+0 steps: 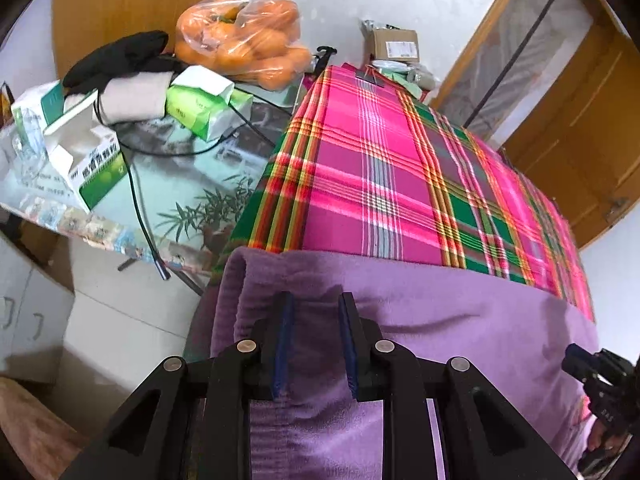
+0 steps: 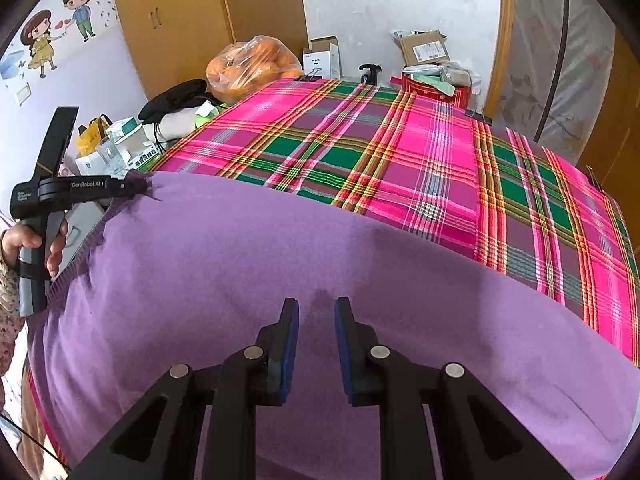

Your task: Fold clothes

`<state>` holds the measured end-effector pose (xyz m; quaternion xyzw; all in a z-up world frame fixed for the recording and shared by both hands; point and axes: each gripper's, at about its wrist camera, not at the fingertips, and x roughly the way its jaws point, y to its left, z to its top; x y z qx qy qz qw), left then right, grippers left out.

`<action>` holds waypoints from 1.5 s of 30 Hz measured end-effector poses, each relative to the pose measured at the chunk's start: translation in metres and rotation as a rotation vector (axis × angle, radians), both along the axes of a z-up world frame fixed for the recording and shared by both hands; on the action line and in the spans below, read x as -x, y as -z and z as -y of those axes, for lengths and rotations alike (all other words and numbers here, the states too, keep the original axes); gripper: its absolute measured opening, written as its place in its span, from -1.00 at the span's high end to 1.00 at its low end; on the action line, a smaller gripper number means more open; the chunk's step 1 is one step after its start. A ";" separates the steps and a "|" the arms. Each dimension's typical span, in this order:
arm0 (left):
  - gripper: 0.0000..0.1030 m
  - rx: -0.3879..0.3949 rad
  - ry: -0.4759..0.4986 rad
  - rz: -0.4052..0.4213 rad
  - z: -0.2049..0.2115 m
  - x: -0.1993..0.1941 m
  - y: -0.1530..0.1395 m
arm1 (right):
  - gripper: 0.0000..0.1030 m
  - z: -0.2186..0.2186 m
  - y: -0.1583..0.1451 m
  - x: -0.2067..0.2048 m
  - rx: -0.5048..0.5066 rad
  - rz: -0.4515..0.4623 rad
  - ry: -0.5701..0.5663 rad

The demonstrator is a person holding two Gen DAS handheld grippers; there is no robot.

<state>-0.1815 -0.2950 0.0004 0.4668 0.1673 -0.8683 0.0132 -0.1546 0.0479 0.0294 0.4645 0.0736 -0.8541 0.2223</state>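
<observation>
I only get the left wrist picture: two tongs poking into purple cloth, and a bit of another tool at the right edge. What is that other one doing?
Observer: Those are the right tongs. They hover open over the flat purple sweater, with nothing gripped between them.
Visitor: And how do my tongs look from outside?
Observer: In the right wrist view, the left tongs sit at the sweater's corner, and the knit puckers toward their tip as if pinched.
Visitor: Is there anything on the walls that I miss?
Observer: Yes, cartoon stickers of a boy and a girl, high on the left wall.
</observation>
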 end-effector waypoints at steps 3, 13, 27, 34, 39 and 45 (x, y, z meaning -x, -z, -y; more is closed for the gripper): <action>0.54 0.041 -0.004 -0.026 -0.001 0.009 0.000 | 0.64 -0.002 0.002 0.003 -0.001 0.006 0.014; 0.54 0.158 0.042 0.010 -0.013 0.000 -0.016 | 0.57 -0.006 -0.014 0.002 -0.004 -0.040 0.007; 0.48 0.322 0.246 0.021 -0.036 0.007 -0.021 | 0.27 0.044 -0.015 0.034 -0.049 -0.044 -0.123; 0.48 0.408 0.303 0.017 -0.044 0.015 -0.020 | 0.25 0.079 -0.003 0.054 -0.116 -0.044 -0.185; 0.47 0.427 0.343 0.019 -0.046 0.027 -0.012 | 0.24 0.093 0.013 0.069 -0.116 0.003 -0.207; 0.45 0.436 0.380 -0.004 -0.047 0.029 -0.004 | 0.22 0.100 0.024 0.073 -0.130 -0.001 -0.229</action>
